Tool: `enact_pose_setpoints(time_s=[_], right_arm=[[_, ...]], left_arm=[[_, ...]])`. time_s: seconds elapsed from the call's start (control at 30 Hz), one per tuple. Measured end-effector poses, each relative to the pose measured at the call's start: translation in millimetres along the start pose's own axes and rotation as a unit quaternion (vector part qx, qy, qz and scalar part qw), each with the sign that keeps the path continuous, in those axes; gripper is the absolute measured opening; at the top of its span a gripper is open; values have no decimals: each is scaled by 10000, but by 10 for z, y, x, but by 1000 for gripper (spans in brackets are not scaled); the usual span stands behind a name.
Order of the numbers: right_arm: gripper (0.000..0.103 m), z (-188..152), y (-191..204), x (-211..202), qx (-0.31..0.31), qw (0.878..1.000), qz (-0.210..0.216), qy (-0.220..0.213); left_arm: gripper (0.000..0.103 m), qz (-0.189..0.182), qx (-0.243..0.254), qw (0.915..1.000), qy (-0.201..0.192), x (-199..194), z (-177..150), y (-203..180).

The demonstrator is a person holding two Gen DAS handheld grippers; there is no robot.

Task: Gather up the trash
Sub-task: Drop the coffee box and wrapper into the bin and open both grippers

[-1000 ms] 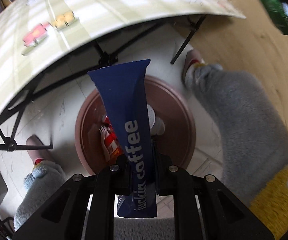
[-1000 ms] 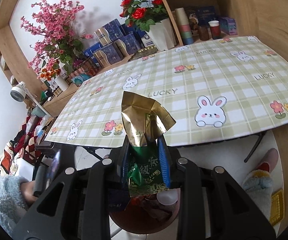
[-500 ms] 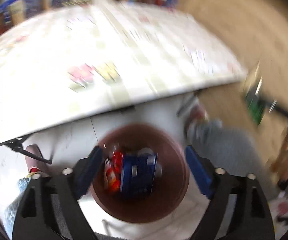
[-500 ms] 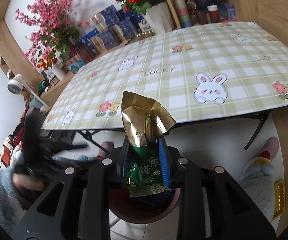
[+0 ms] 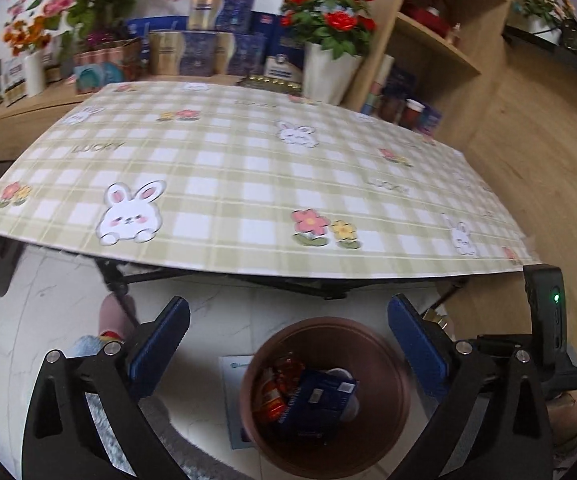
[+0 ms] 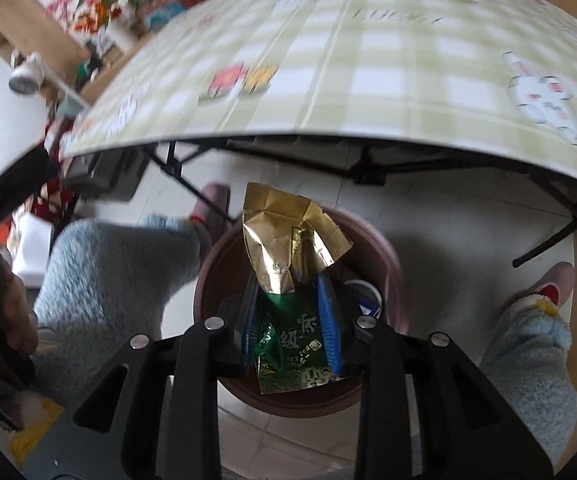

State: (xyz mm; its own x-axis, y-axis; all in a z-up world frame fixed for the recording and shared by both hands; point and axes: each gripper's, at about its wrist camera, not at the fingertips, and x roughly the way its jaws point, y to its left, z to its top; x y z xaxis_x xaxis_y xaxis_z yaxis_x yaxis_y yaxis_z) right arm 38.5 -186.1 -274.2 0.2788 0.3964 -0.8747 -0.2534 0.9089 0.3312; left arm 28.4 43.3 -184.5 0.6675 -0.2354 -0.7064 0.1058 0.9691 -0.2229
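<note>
In the left wrist view my left gripper (image 5: 288, 302) hangs above the brown round bin (image 5: 402, 380) on the floor. Its jaws are opening wide with nothing between them. Inside the bin lie a blue coffee packet (image 5: 316, 400), a red wrapper (image 5: 274, 390) and a white cup. In the right wrist view my right gripper (image 6: 287, 284) is shut on a green and gold tea packet (image 6: 284, 240), whose gold top sticks out past the pads. It is held right over the same bin (image 6: 388, 256).
A folding table with a green plaid rabbit cloth (image 5: 248, 184) overhangs the bin, its black legs (image 6: 184, 184) close by. The person's fluffy grey trouser legs (image 6: 116, 276) and slippers (image 6: 556, 284) flank the bin. Shelves, boxes and flower pots (image 5: 328, 68) stand behind the table.
My left gripper let go of the blue coffee packet, which now lies in the bin, then rose and tipped up toward the table. The right gripper came down over the bin with the tea packet.
</note>
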Motion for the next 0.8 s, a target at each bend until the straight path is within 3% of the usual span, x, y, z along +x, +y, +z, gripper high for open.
enact_pose_setpoints(time_s=[0.3, 0.47, 0.53, 0.7, 0.8], right_arm=[[31, -13, 205, 414, -208, 9976, -66, 663], [35, 5, 301, 432, -347, 9968, -113, 711], [40, 14, 289, 416, -355, 9969, -129, 684], [80, 58, 310, 239, -360, 9985, -231, 341], [92, 104, 325, 55, -328, 9987, -385, 20]], left_arm=[[97, -38, -330, 9993, 186, 84, -119, 163], [97, -31, -332, 9992, 215, 103, -135, 166], [97, -28, -359, 9991, 220, 103, -141, 179], [97, -13, -379, 9991, 179, 80, -135, 192], [97, 3, -382, 9992, 118, 50, -123, 189]])
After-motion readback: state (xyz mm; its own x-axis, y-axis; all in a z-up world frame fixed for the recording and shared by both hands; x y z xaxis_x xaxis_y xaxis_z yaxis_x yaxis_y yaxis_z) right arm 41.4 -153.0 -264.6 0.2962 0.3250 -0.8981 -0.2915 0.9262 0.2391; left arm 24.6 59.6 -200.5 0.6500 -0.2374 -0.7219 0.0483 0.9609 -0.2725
